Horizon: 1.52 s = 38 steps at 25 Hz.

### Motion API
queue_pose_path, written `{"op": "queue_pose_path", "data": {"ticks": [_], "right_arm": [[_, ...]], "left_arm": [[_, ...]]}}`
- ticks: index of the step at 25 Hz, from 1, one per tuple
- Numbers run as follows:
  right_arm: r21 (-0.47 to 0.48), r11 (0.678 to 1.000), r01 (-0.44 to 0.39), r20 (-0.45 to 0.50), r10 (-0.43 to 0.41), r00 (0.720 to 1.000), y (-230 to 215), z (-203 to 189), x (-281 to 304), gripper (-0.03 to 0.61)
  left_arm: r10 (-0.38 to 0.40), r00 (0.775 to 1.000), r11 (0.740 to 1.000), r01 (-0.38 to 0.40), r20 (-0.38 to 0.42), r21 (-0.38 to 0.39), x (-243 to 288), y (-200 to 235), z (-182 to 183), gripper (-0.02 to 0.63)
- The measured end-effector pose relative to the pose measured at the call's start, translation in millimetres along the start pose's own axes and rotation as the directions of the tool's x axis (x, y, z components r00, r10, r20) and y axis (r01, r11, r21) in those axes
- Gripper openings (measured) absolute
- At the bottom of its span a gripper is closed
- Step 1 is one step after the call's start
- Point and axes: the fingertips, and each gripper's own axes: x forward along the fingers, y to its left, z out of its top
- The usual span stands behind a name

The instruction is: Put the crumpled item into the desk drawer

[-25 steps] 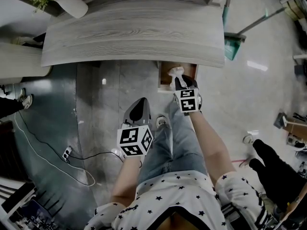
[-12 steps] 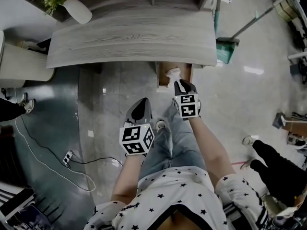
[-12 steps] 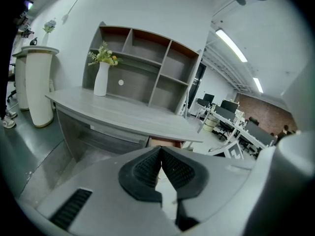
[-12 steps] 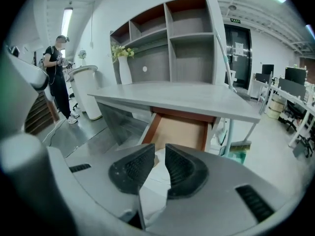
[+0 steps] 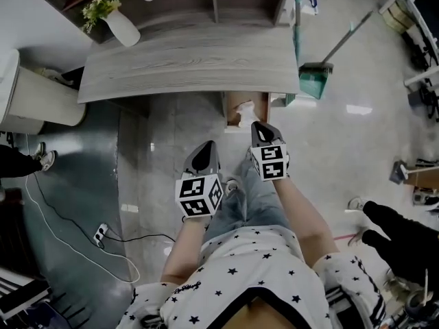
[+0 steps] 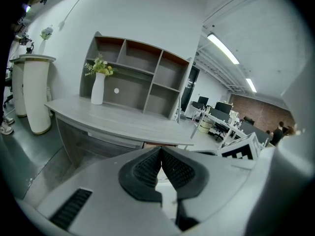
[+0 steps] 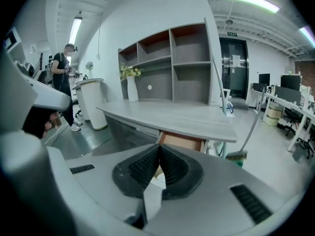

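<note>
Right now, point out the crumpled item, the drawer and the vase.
crumpled item [image 5: 245,114], head view, its white middle.
drawer [image 5: 236,101], head view, bare brown inside.
vase [image 5: 124,28], head view, white body.

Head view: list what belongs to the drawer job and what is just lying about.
Job: drawer, open; crumpled item, lying in it; right gripper, shut; left gripper, shut.
Lying about: vase; broom; power strip.

Grey desk [image 5: 206,60] bearing flower vase [image 5: 123,27]
</note>
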Motion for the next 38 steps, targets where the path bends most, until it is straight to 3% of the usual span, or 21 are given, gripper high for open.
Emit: {"op": "queue_pose_path", "data": {"ticks": [21, 28, 38], "right_arm": [[0.01, 0.999, -0.043, 0.211, 0.04, 0.977, 36.1, 66.1, -133.3, -0.008], [0.02, 0.999, -0.047, 0.262, 0.04, 0.964, 39.3, 75.8, -150.9, -0.008], [0.009, 0.998, -0.061, 0.256, 0.057, 0.965, 47.0, 75.9, -154.0, -0.008]], "left_arm": [[-0.062, 0.997, 0.992, 0.057, 0.045, 0.11, -58.6, -30.9, 7.9, 0.012], [-0.069, 0.995, 0.99, 0.06, 0.067, 0.128, -66.9, -30.4, 14.9, 0.011], [-0.062, 0.995, 0.991, 0.053, 0.075, 0.122, -71.1, -26.7, 17.1, 0.012]]}}
